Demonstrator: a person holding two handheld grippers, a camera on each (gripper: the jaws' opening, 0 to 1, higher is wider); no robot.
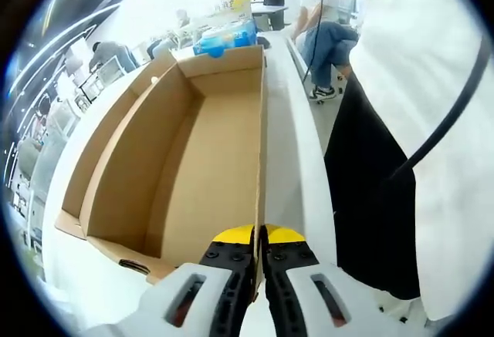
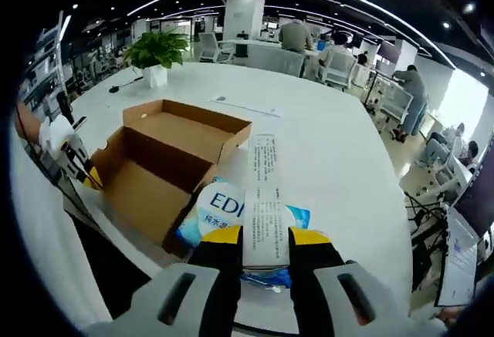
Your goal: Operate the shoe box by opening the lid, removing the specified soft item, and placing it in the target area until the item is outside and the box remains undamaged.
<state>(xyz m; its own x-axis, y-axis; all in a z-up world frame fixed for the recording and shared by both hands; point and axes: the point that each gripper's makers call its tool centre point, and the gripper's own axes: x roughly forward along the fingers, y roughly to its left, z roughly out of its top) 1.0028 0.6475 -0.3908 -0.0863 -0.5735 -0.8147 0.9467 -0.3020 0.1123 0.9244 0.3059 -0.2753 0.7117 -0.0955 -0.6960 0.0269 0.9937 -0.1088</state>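
Observation:
The brown cardboard shoe box (image 1: 193,160) lies open on the white table (image 2: 324,152), its inside bare. My left gripper (image 1: 259,235) is shut on the top edge of the box's side wall. In the right gripper view, that gripper (image 2: 81,169) shows at the box's (image 2: 166,152) far left corner. My right gripper (image 2: 266,237) is shut on a soft blue-and-white pack (image 2: 220,213) with a long white label (image 2: 265,190), held just outside the box's near end. The left gripper view shows the pack (image 1: 224,40) beyond the box's far end. Whether it touches the table is unclear.
A potted plant (image 2: 158,48) stands at the table's far side. The person's white and black clothes (image 1: 401,144) fill the space beside the table edge (image 1: 297,136). A cable (image 1: 455,106) hangs across them. People sit at desks (image 2: 309,44) in the background.

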